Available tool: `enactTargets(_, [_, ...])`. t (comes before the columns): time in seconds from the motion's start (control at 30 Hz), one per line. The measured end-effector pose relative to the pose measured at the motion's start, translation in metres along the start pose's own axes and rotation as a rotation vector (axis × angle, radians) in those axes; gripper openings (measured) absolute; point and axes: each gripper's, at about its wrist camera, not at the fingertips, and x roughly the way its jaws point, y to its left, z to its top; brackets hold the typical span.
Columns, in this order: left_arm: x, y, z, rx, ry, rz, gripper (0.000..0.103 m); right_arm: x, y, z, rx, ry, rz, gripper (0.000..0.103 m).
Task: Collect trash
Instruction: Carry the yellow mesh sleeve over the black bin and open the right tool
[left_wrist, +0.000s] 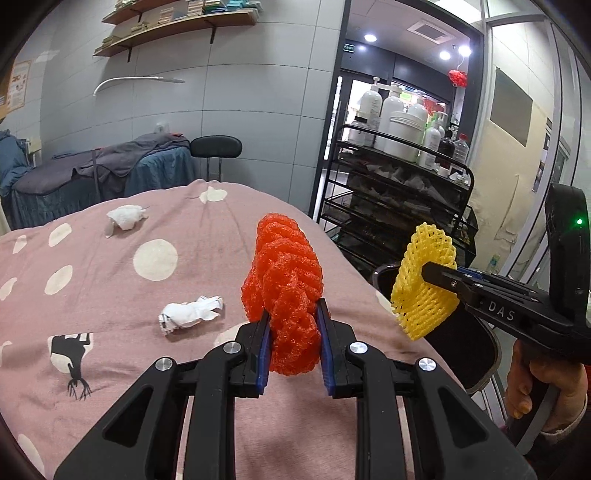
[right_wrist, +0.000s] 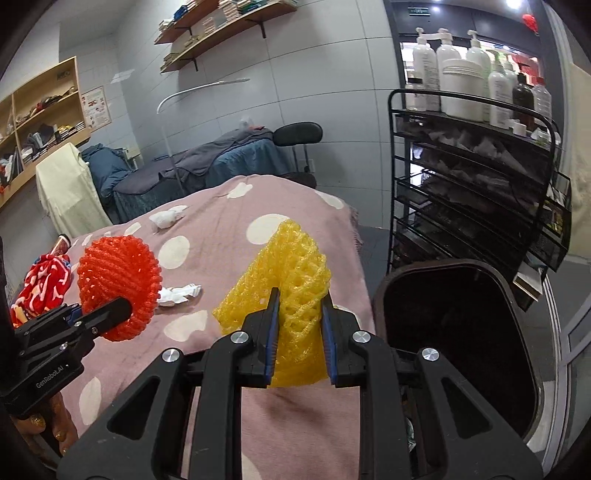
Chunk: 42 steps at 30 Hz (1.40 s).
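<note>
The left gripper (left_wrist: 291, 321) clenched the orange foam net (left_wrist: 286, 291) between its blue fingers (left_wrist: 263, 350), centre frame. The right gripper (right_wrist: 300, 317) clenched the yellow foam net (right_wrist: 295, 280) likewise. Grippers read "DAS" and "GenRobot.AI".

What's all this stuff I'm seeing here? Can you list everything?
Foam nets: 2, orange in left gripper, yellow in right gripper.
Tissue wads: 2, white, on the bed, near and far.
Bed cover: 1, pink with pale dots.
Bin: 1, dark, open, right of the bed.
Rack: 1, black wire, behind the bin.
Bottles: several, mostly white, on top of the rack.
Cloth: 1, red and white, bed's left edge.
Left gripper: black, blue pads.
Right gripper: the same.
</note>
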Motion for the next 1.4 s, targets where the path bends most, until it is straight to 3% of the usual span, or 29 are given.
enactTargets(0.27, [0.012, -0.029, 0.001, 0.049, 0.02, -0.066, 0.022, 0.001, -0.053, -0.012, 0.07, 0.015, -0.157, 0.021])
enactTargets(0.43, [0.016, -0.039, 0.003, 0.07, 0.026, -0.091, 0.022, 0.021, -0.089, -0.023, 0.107, 0.075, -0.269, 0.022])
enactTargets(0.8, [0.022, -0.056, 0.003, 0.103, 0.04, -0.108, 0.022, 0.068, -0.132, -0.051, 0.138, 0.216, -0.358, 0.022])
enactTargets(0.87, [0.022, -0.057, 0.002, 0.106, 0.041, -0.109, 0.022, 0.073, -0.136, -0.054, 0.148, 0.228, -0.368, 0.027])
enactTargets(1.03, [0.025, -0.06, 0.004, 0.112, 0.044, -0.116, 0.022, 0.075, -0.137, -0.059, 0.164, 0.226, -0.371, 0.052])
enactTargets(1.23, [0.027, -0.065, 0.005, 0.121, 0.043, -0.127, 0.022, 0.063, -0.128, -0.057, 0.166, 0.193, -0.361, 0.064])
enactTargets(1.4, [0.032, -0.074, 0.01, 0.141, 0.048, -0.155, 0.022, 0.042, -0.112, -0.052, 0.155, 0.142, -0.335, 0.068])
